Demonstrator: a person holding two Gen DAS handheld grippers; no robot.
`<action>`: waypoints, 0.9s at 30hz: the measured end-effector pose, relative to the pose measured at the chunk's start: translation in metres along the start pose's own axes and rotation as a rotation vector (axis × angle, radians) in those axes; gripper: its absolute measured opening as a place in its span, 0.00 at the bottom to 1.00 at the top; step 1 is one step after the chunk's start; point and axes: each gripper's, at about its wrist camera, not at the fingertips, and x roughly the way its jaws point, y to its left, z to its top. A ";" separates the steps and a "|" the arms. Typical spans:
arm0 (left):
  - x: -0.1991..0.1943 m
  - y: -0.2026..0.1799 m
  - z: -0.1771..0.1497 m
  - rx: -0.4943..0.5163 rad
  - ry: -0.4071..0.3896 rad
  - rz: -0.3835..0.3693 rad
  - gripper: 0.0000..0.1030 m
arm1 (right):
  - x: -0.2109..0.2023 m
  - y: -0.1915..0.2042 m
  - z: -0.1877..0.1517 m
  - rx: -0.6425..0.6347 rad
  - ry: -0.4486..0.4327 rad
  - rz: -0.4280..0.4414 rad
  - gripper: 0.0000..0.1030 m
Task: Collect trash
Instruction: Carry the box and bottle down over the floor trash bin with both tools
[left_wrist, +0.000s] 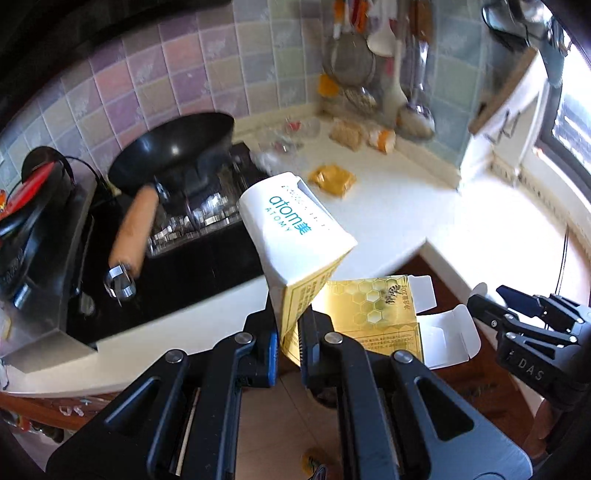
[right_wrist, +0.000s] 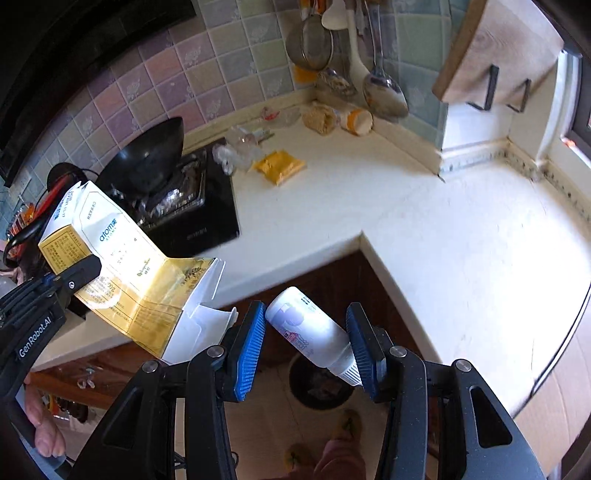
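Note:
My left gripper (left_wrist: 289, 332) is shut on a flattened white and gold carton (left_wrist: 295, 229), which sticks up and bends over in front of the counter edge. The same carton (right_wrist: 110, 258) shows at the left of the right wrist view, pinched by the left gripper (right_wrist: 83, 271). My right gripper (right_wrist: 306, 338) is shut on a small white plastic bottle (right_wrist: 310, 332), held slantwise between the blue pads, cap end against the right pad. Both are held above the floor beside the counter. A yellow packet (right_wrist: 279, 166) and crumpled clear wrappers (right_wrist: 240, 147) lie on the white countertop (right_wrist: 443, 258).
A black wok (left_wrist: 173, 155) with a wooden handle sits on the black stove (left_wrist: 192, 254) at left. Utensils (right_wrist: 332, 44) hang on the tiled wall; small jars and packets sit in the corner. A dark round bin (right_wrist: 317, 384) stands on the floor below, near a person's slippered feet.

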 end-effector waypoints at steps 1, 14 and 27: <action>0.003 -0.001 -0.005 0.004 0.009 -0.002 0.06 | 0.003 -0.003 -0.006 0.005 0.012 -0.001 0.44; 0.093 -0.028 -0.090 0.021 0.233 0.015 0.06 | 0.083 -0.034 -0.067 -0.009 0.162 -0.017 0.44; 0.230 -0.065 -0.177 0.104 0.402 0.017 0.06 | 0.224 -0.073 -0.138 0.004 0.281 -0.008 0.44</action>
